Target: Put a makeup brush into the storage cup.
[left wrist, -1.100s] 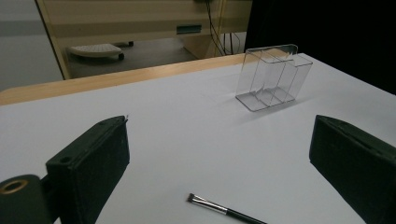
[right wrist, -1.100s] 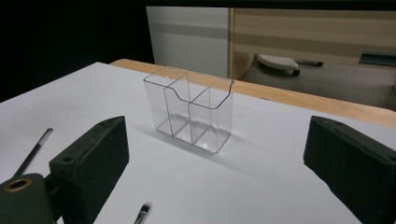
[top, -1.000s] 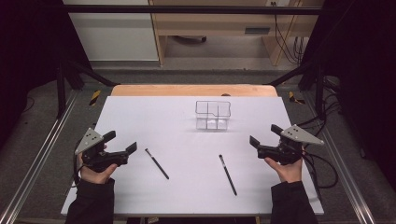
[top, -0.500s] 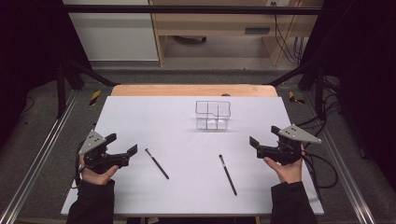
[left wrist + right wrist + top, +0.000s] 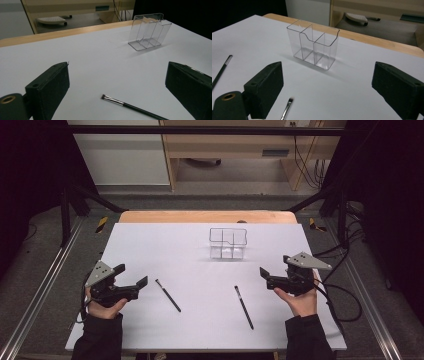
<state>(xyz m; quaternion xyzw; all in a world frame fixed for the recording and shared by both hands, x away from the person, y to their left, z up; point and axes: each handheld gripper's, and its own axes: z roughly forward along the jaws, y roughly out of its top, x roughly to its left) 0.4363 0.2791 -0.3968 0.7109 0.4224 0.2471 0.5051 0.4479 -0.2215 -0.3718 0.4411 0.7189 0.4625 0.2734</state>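
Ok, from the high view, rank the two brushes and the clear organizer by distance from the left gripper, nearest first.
1. Left brush, just right of the left gripper, lying flat on the table.
2. Right brush, further right, nearer the right gripper.
3. Clear organizer, upright toward the table's far edge.

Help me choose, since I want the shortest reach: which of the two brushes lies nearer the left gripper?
The left brush, lying just beyond the open left gripper. The other brush lies past the table's middle, toward the right gripper.

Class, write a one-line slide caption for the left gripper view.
Open left gripper above a brush on the white table, clear organizer beyond.
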